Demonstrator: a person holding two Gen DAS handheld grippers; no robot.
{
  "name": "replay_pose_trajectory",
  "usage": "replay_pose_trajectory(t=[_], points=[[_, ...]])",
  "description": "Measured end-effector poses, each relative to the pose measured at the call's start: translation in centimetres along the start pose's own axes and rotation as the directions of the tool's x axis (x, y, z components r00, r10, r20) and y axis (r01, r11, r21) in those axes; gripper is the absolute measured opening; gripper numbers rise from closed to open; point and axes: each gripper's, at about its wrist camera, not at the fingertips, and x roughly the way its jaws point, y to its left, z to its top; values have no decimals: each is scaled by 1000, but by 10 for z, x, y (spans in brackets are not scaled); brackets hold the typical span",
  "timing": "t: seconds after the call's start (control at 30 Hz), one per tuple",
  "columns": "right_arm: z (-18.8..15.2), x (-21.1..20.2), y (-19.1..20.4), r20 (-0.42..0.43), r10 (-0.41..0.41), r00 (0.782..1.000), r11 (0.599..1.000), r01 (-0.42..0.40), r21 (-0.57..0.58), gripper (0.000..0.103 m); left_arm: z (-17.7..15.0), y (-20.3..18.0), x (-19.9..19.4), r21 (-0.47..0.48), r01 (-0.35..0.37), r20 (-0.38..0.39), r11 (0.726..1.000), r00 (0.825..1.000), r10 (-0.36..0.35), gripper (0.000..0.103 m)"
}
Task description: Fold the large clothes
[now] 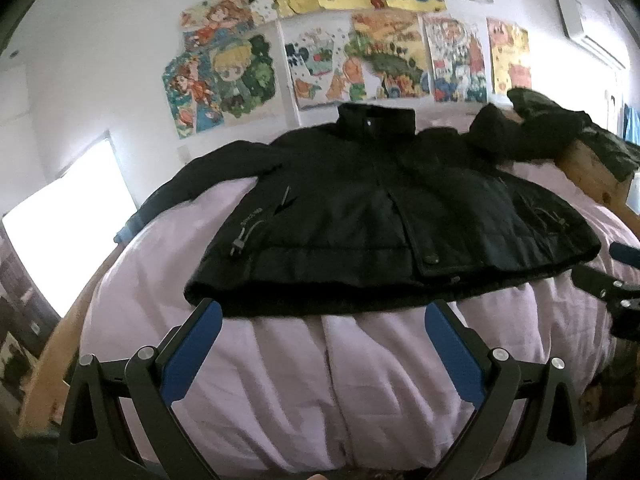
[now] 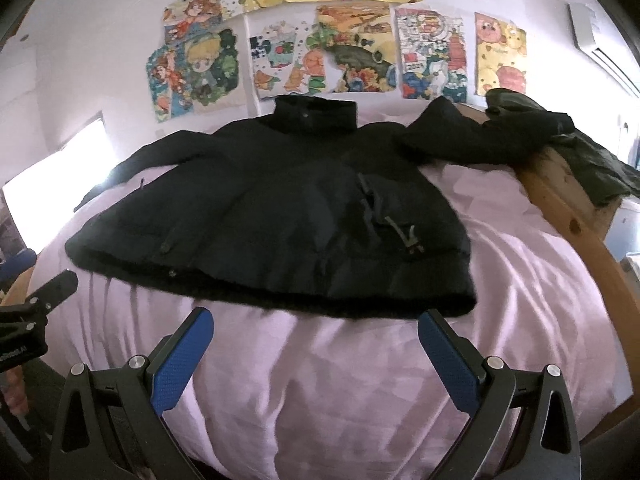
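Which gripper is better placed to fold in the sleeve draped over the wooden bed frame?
Right gripper: open, and the jacket's sleeve on the frame lies on its side.

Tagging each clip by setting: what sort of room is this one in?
Most likely a bedroom, perhaps a child's: a black jacket lies on a bed with pink bedding and a wooden frame, under colourful cartoon drawings on the wall.
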Motion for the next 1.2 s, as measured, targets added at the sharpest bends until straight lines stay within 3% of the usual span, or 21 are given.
replay_pose_trajectory(t=[0.2,0.37,0.5,0.57,0.67,0.77,0.9,1.0,1.2], points=[[38,-17,-2,12,17,1000,997,-16,-82,103,52,3,-5,103,-5,-50,995,999,10,100],[107,-22,-27,-35,35,999,988,-39,-147,103,99,12,6,120,-11,-141,993,990,29,100],[164,-5,-69,-74,-26,997,995,19,-93,103,149,7,35,134,39,-274,990,962,0,100],[194,7,-99,-85,-51,995,998,50,-24,103,171,-1,51,138,62,-303,988,953,-17,100],[227,29,-148,-80,-104,991,992,109,57,103,206,-15,80,112,91,-306,990,951,-52,100],[253,50,-197,-70,-171,983,978,178,108,103,241,-34,115,112,123,-264,986,960,-89,100],[268,76,-273,-83,-130,988,959,146,241,103,273,-70,174,136,176,-187,975,971,-150,100],[268,84,-315,-85,-201,976,931,218,294,103,290,-102,222,160,238,-198,958,958,-205,100],[266,107,-388,-88,-359,929,862,366,349,103,303,-160,313,149,305,-214,941,939,-271,100]])
